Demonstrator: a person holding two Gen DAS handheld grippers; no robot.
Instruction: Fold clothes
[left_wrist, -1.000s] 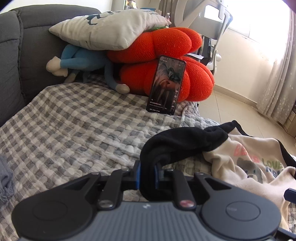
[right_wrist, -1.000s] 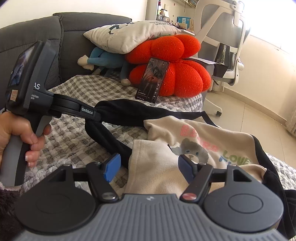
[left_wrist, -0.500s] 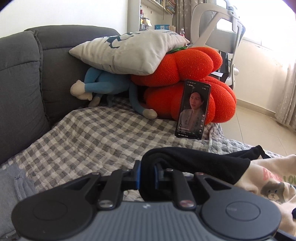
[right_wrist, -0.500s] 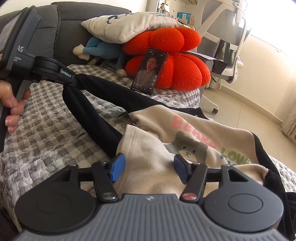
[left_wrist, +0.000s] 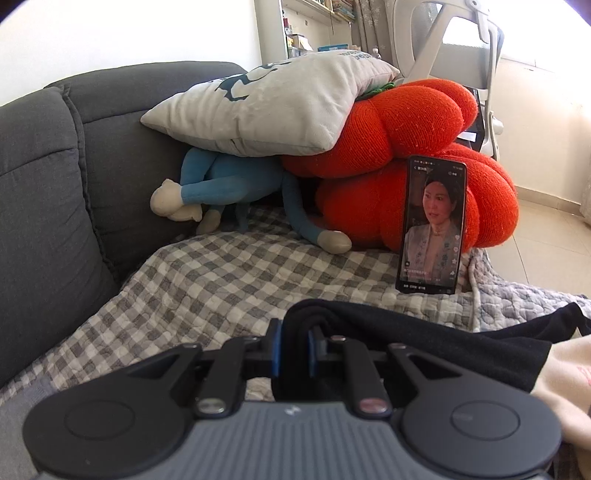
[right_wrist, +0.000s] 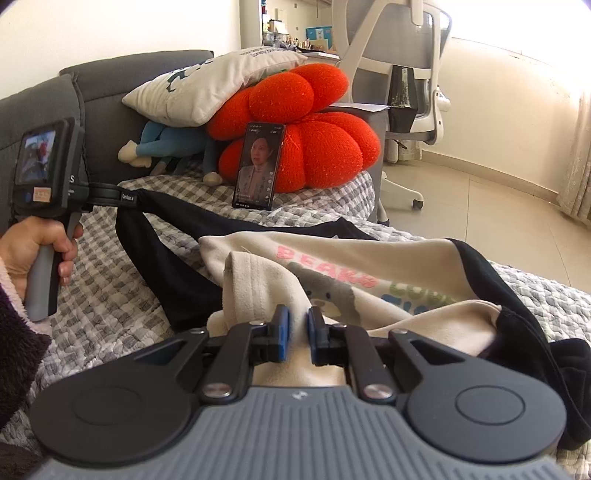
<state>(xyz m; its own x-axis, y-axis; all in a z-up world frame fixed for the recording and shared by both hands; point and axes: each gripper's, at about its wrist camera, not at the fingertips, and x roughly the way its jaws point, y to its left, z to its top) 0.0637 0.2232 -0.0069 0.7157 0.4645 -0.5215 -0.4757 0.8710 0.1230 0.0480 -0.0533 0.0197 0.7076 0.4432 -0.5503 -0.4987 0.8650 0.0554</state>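
Since a second ago my right gripper (right_wrist: 296, 334) has closed onto the cream sweatshirt (right_wrist: 369, 266) lying on the checked blanket (right_wrist: 110, 295); my left gripper (left_wrist: 293, 349) stays clamped on its black sleeve (left_wrist: 406, 332), far left.

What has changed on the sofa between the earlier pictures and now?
The right gripper closed its open jaws on the cream body of the sweatshirt. The left gripper pulled the black sleeve out taut, away from the body. The left grip, phone and cushions stayed.
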